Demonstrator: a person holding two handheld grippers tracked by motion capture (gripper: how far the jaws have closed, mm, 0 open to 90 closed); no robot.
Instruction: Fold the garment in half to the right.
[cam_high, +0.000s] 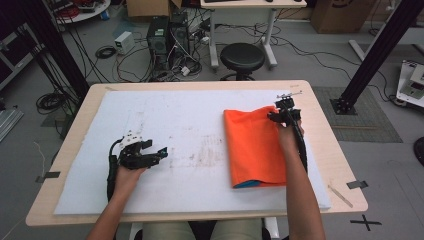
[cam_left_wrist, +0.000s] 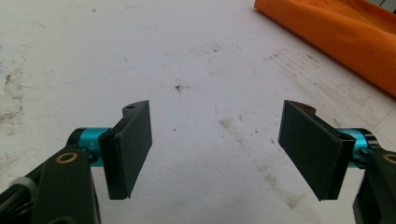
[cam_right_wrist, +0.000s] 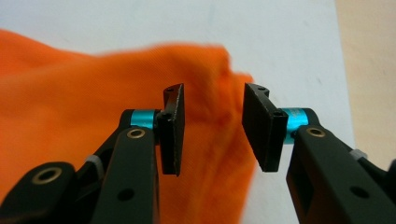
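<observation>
A folded orange cloth (cam_high: 252, 150) lies on the right half of the white mat (cam_high: 175, 110), with a sliver of blue at its near edge. My right gripper (cam_high: 282, 113) hovers at the cloth's far right corner. In the right gripper view its jaws (cam_right_wrist: 212, 130) stand apart over the bunched orange cloth (cam_right_wrist: 70, 93), and the pads press on nothing. My left gripper (cam_high: 159, 153) rests on the mat's left half, pointing right. Its jaws (cam_left_wrist: 217, 149) are wide open over bare mat, and the orange cloth (cam_left_wrist: 336, 32) lies farther off at the upper right.
The mat covers most of a wooden table (cam_high: 75, 150). Grey tape bits (cam_high: 356, 184) sit near the table's right edge. Beyond the far edge stand a black stool (cam_high: 242, 57), computer towers (cam_high: 167, 35) and loose cables on the floor.
</observation>
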